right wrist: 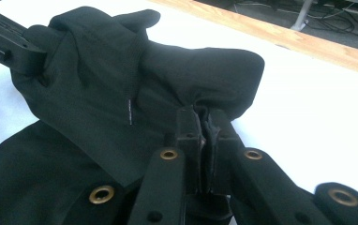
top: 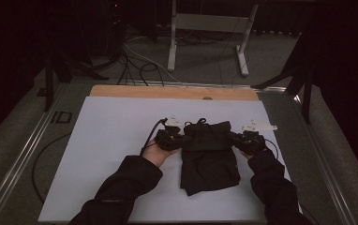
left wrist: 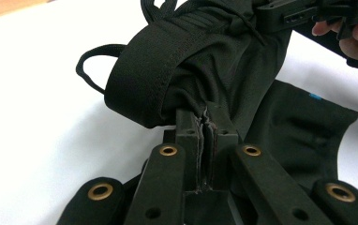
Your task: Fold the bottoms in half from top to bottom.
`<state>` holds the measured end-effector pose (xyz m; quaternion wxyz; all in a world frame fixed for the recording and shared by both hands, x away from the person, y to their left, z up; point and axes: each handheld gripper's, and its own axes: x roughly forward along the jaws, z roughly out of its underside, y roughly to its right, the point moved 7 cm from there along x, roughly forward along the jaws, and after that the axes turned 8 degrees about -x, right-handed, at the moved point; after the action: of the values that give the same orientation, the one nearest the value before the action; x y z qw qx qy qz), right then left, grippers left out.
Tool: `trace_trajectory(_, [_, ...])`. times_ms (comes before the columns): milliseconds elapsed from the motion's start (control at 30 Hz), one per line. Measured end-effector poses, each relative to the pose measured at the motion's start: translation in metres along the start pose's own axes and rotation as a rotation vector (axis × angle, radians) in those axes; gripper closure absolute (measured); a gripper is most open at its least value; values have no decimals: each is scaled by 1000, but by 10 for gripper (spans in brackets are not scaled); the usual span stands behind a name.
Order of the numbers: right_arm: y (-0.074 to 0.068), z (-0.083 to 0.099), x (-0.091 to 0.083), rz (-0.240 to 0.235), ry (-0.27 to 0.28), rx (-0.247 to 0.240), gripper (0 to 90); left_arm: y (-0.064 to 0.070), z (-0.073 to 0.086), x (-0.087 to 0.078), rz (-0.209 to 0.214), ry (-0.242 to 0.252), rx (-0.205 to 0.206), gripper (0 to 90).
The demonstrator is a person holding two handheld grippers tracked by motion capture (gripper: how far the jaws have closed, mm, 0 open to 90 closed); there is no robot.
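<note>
- Left gripper view: my left gripper (left wrist: 208, 123) has its jaws pressed together on a bunch of black fabric, pinched just under the wide stitched waistband (left wrist: 144, 70) of the black shorts (left wrist: 242, 65).
- In the right gripper view my right gripper (right wrist: 205, 124) is clamped tight the same way, on a puffed fold of the same cloth at its other side.
- The shorts are matte black, with a thin drawstring (left wrist: 95, 49) looping out at the waist and a small blue tag (left wrist: 315, 96) on the lower layer.
- From the high view the garment lies near the middle of the white table (top: 111, 140), folded, its near end flat and its far end lifted between my grippers.
- Bare white surface lies wide to the left, narrower to the right edge.
- Beyond the shorts a wooden strip (top: 167, 92) marks the far edge.
</note>
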<state>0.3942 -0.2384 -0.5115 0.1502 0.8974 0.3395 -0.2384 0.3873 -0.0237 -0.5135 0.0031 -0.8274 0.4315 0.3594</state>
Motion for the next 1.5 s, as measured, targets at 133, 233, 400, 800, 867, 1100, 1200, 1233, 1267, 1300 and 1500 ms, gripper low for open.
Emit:
trace_trajectory(133, [-5,3,-5,-4,7,1,857,5,5,-2,5,0,15,872])
trace_trajectory(233, [-10,6,-9,-10,10,3,857,8,8,-4,4,-2,23,873])
trace_trajectory(400, [-17,10,-15,-19,12,1,857,14,15,-7,-4,-2,37,872])
trace_trajectory(800, [-33,25,-23,-41,1,10,857,26,33,-11,10,-13,47,873])
trace_trajectory(867, [-35,28,-23,-46,-1,12,857,29,36,-11,10,-16,57,873])
trace_trajectory(1100, [-44,37,-27,-57,-17,14,857,37,46,-13,17,-19,60,872])
trace_trajectory(1200, [-47,37,-34,-53,-10,11,856,40,50,-14,28,-13,53,872])
trace_trajectory(1233, [-48,37,-36,-59,-4,21,857,41,51,-14,27,-16,53,872])
trace_trajectory(1267, [-49,37,-37,-62,0,24,857,42,52,-14,26,-18,53,872])
trace_trajectory(1300, [-50,38,-38,-59,-8,15,857,43,53,-15,29,-17,51,871])
trace_trajectory(1500, [-59,45,-43,-75,-23,9,856,50,65,-17,33,-28,64,871])
